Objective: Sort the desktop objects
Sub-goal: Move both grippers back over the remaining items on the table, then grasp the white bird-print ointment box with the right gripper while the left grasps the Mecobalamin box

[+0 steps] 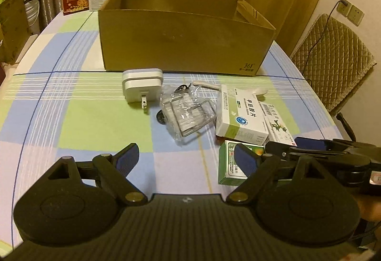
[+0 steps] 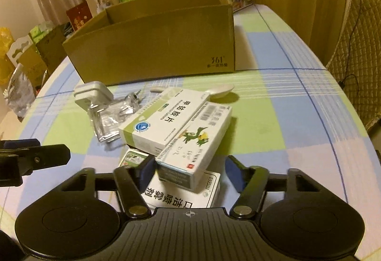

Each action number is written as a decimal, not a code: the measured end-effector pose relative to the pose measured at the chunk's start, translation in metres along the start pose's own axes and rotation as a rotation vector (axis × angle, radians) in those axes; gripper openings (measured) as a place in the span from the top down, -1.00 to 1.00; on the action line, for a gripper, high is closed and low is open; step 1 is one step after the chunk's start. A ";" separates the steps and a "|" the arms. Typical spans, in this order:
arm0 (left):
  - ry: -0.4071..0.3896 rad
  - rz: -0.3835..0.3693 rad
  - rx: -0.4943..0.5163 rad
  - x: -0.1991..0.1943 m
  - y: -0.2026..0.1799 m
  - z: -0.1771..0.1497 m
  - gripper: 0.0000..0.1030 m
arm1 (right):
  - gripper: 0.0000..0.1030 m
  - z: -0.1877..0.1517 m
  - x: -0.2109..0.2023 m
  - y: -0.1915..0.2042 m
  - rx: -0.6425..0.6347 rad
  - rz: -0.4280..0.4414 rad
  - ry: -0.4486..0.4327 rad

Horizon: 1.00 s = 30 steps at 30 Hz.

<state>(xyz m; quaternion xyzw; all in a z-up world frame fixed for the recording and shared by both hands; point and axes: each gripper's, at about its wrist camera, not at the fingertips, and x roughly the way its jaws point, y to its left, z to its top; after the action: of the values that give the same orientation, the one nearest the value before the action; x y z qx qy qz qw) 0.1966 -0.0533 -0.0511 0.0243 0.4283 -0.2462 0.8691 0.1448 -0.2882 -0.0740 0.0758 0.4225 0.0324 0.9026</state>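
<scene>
Both claws are spread wide, nothing gripped. The left claw [image 1: 185,161] hovers over bare cloth near the front edge of the bench [image 1: 95,118], while the right claw [image 2: 190,171] straddles the near end of the dragon box [image 2: 197,141], which sits tilted on top of a messy pile: the white-green pill box [image 2: 162,118] leans beside it, a white box [image 2: 190,194] lies underneath, and a green box [image 2: 133,158] peeks out at the left. That's the risk, probably: closing on the top box could drag or topple the others, since they overlap and nothing lies flat. The crinkly plastic bag [image 1: 188,113] looks slippery too, and the charger [image 1: 140,87] lies on its side with prongs facing the front edge. A white spoon [image 2: 221,90] lies behind the pile. The open cardboard box [image 1: 185,41] stands further back, seemingly empty. The bench wears a blue-green checked cloth; there are curtains, stacked cartons behind and a quilted chair [image 1: 333,63] at the right edge.
</scene>
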 end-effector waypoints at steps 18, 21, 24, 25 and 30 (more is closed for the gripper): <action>0.009 -0.095 0.210 0.046 -0.063 0.023 -0.63 | 0.30 -0.003 -0.005 -0.063 0.015 -0.080 0.014; 0.031 -0.096 0.255 0.062 -0.076 0.029 -0.63 | 0.28 -0.004 -0.003 -0.068 0.011 -0.077 0.018; 0.049 -0.101 0.284 0.076 -0.084 0.033 -0.63 | 0.22 -0.003 0.002 -0.071 0.003 -0.075 0.022; 0.054 -0.101 0.293 0.080 -0.086 0.035 -0.63 | 0.18 -0.004 0.003 -0.073 -0.001 -0.073 0.024; 0.097 -0.101 0.338 0.104 -0.093 0.042 -0.55 | 0.15 -0.004 0.010 -0.077 -0.025 -0.062 0.024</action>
<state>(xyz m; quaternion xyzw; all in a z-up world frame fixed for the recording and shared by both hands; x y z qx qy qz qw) 0.2392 -0.1880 -0.0872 0.1601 0.4230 -0.3566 0.8175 0.1480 -0.3623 -0.0967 0.0512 0.4352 0.0106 0.8988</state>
